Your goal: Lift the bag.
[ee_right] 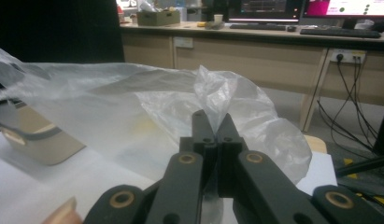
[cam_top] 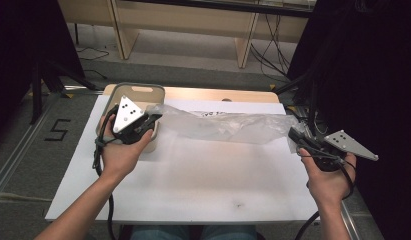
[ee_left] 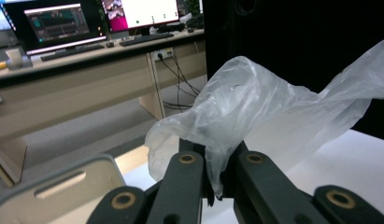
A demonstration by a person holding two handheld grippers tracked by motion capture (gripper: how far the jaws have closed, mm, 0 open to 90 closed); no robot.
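Nearest the camera, two forearms entering from the bottom edge, each hand carrying a gripper. Left gripper (cam_top: 154, 119) raised over the near rim of a beige bin (cam_top: 143, 90) at the far-left corner of the white table (cam_top: 193, 175); fingers (ee_left: 189, 163) closed on a gathered end of the clear plastic bag (cam_top: 228, 125). Right gripper (cam_top: 294, 134) at the table's right edge, fingers (ee_right: 201, 128) likewise pinched shut on the bag's other end, film bunched above the tips.

Bag stretched between the two grips, long axis running left to right across the far half of the table, sagging slightly along the middle, crumpled and translucent. Left end over the bin, right end just past the table's right edge. Whether the middle touches the table, cannot tell.

Around: dark curtains at far left and right, a floor mark shaped like a 5 (cam_top: 58, 130) left of the table, a wooden desk (cam_top: 193, 20) beyond with cables (cam_top: 268, 50) hanging beneath. Monitors (ee_left: 63, 23) and keyboards on that desk in both gripper views. Nothing standing between the grippers besides the bag itself; bin partly hidden behind the left hand (cam_top: 120, 152).
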